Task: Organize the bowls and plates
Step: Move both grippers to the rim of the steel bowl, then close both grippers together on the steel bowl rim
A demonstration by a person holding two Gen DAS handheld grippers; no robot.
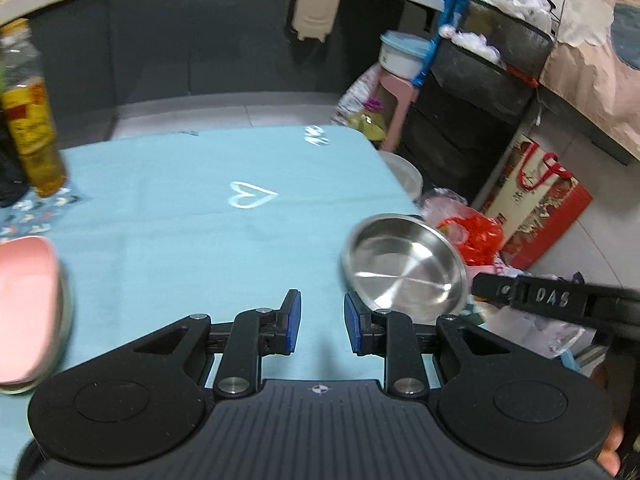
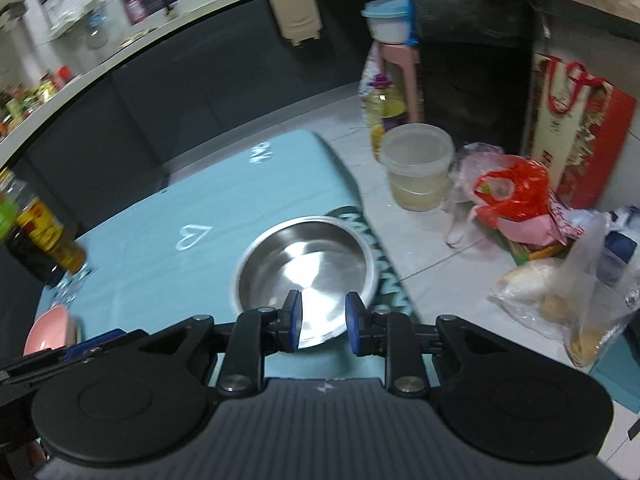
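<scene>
A steel bowl (image 2: 308, 268) sits on the light blue tablecloth (image 2: 160, 216) near the table's right edge; in the left wrist view the steel bowl (image 1: 404, 264) is at the right. My right gripper (image 2: 323, 322) hovers at its near rim with the blue pads (image 2: 295, 320) apart, not pressing on it. One finger of the right gripper (image 1: 520, 296) shows just right of the bowl. My left gripper (image 1: 322, 322) is open over bare cloth (image 1: 240, 240), nothing between its pads. A pink dish (image 1: 28, 304) lies at the table's left; the right wrist view has the pink dish (image 2: 50, 326) at its lower left.
Oil and sauce bottles (image 1: 36, 136) stand at the table's left. On the floor right of the table are a plastic tub (image 2: 418, 168), plastic bags (image 2: 508, 188) and a red gift bag (image 2: 580, 128). A pink stool (image 2: 400, 72) carries a lidded container. A dark counter runs behind.
</scene>
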